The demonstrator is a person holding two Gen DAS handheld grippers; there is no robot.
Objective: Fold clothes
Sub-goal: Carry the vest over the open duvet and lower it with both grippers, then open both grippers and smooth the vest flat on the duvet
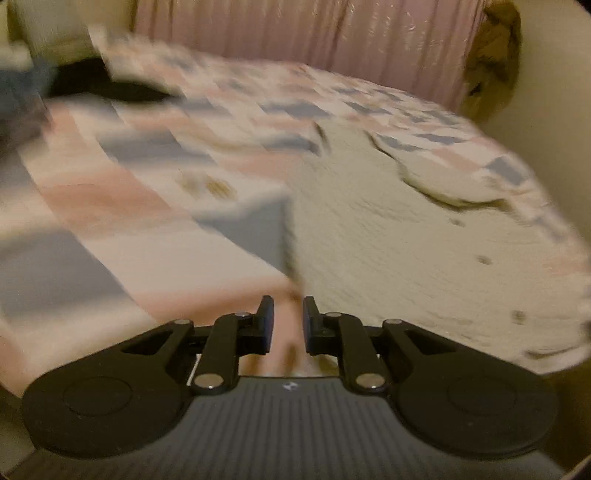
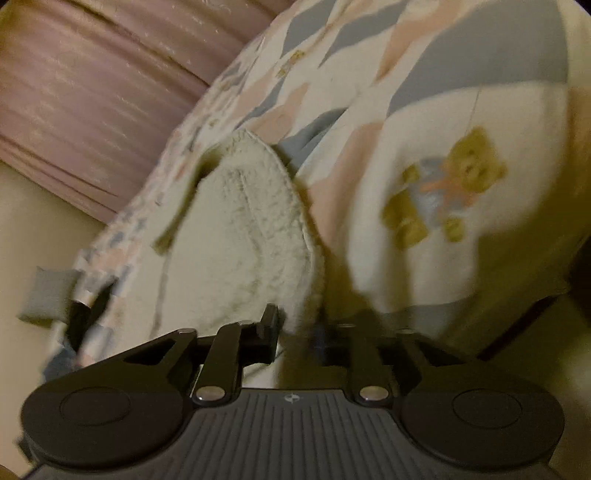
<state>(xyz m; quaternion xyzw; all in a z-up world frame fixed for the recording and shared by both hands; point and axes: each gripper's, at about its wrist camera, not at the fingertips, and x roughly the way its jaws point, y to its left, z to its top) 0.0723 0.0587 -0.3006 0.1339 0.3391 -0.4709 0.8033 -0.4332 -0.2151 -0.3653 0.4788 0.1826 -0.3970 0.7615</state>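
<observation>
A cream fleece garment (image 1: 388, 236) lies spread on the bed, right of centre in the left wrist view. Its straight left edge runs down into the narrow gap of my left gripper (image 1: 288, 321), whose jaws stand almost together on that edge; blur hides the exact contact. In the right wrist view a rounded flap of the same fleece (image 2: 251, 221) lies on the bedspread. The flap's lower tip reaches in between the fingers of my right gripper (image 2: 295, 332). Those jaws stand apart; the right finger (image 2: 321, 341) is smeared by motion.
The bed carries a patchwork bedspread (image 1: 147, 173) in pink, blue and cream with a teddy-bear print (image 2: 443, 188). Pink pleated fabric (image 1: 295, 29) stands behind the bed. A dark item (image 1: 107, 88) lies at the far left. A small grey pad (image 2: 48, 291) sits by the bed's edge.
</observation>
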